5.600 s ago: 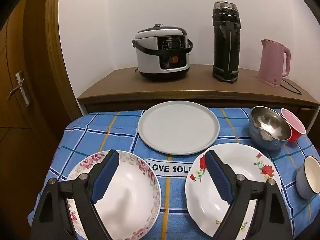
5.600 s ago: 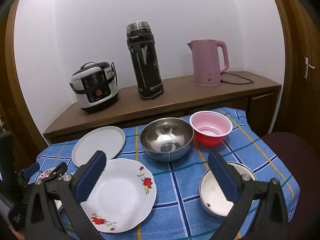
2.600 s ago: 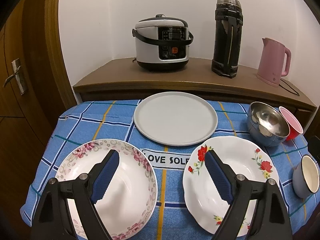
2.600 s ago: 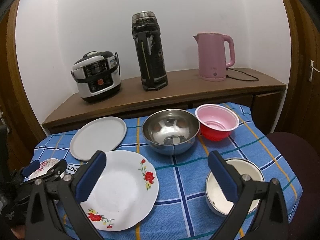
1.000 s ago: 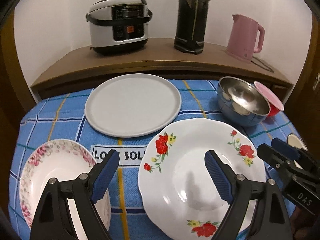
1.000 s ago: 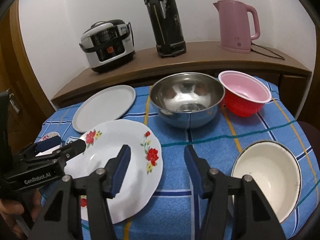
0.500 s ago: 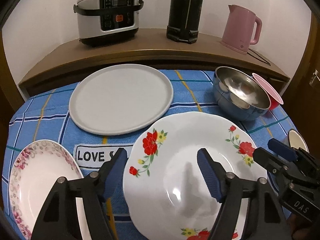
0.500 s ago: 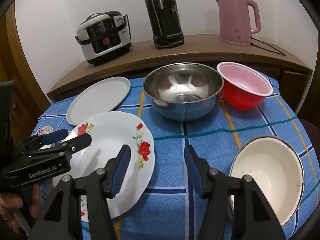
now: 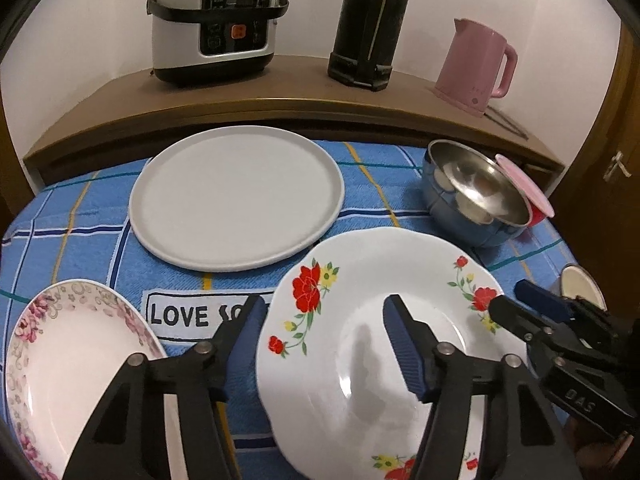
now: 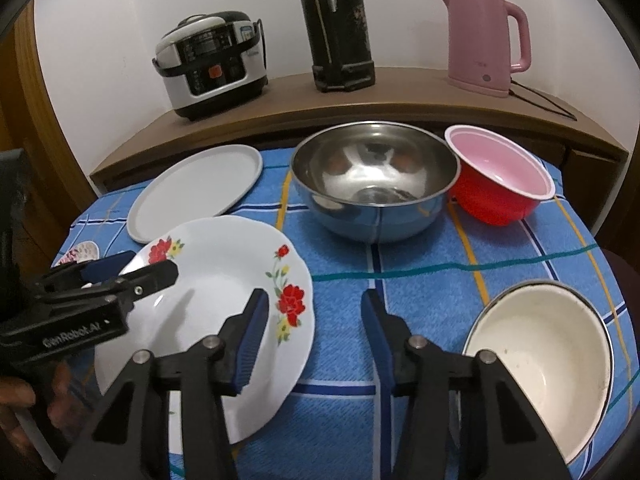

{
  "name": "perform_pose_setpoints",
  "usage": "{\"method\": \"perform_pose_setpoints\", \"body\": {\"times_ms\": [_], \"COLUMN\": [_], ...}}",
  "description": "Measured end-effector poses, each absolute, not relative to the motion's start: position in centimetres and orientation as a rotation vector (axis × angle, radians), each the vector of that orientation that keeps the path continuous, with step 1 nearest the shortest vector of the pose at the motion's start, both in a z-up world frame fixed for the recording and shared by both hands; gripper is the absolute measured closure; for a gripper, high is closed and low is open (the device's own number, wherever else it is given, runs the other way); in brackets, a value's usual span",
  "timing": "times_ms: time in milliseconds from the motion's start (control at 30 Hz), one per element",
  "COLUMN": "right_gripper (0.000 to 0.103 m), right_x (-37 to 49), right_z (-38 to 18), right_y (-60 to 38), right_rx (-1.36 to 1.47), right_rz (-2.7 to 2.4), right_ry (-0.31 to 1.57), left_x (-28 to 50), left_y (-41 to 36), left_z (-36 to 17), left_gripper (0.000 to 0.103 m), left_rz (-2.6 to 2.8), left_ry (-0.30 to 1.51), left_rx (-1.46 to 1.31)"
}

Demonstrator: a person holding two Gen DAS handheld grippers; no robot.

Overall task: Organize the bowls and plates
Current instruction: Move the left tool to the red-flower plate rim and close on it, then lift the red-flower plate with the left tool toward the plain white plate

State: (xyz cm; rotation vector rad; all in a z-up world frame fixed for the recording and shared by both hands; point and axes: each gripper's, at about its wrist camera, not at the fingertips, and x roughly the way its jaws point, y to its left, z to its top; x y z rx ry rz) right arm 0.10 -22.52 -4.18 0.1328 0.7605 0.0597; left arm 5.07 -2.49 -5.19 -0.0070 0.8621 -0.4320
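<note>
Your left gripper (image 9: 324, 330) stood released, its fingers straddling the left rim of the red-flowered plate (image 9: 372, 320) on the blue checked cloth (image 9: 80, 216). Your right gripper (image 10: 314, 322) stood released too, fingers astride that plate's right rim. The steel bowl (image 10: 374, 178) sat beyond your right fingers, the grey plate (image 9: 236, 196) beyond your left.

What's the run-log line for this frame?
phase: approach | left gripper: open, straddling left rim of red-flower plate | right gripper: open, straddling its right rim | plate: on tablecloth, not gripped
</note>
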Motion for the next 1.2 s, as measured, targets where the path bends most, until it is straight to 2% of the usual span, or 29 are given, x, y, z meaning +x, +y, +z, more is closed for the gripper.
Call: {"method": "perform_pose_setpoints", "body": {"times_ms": [200,433,567,933,1200], "right_gripper": [0.063,0.064,0.069,0.069,0.068], "right_x": [0.4,0.5,0.5,0.1,0.5], "right_z": [-4.5,-5.0,-5.2,-3.9,-4.3], "right_y": [-22.4,-21.7,-21.8,-21.9,-20.6], "right_rx": [0.111,0.076,0.082,0.033,0.004], "right_rz": [0.061,0.073,0.084,0.047,0.101], "right_ry": [0.773,0.787,0.791,0.767,0.822], "left_x": [4.8,5.3,5.4,5.3,5.0], "left_y": [-1.6,-2.2,-2.1,-2.5,-2.5], "left_z": [-3.8,-4.7,-5.2,-5.9,-6.2], "left_gripper": [0.041,0.041,0.041,0.041,0.042], "left_rz": [-0.483,-0.485,-0.46,-0.462,-0.463], "left_ry": [0.822,0.862,0.888,0.918,0.954], "left_rx": [-0.014,-0.018,-0.007,0.0,0.023]}}
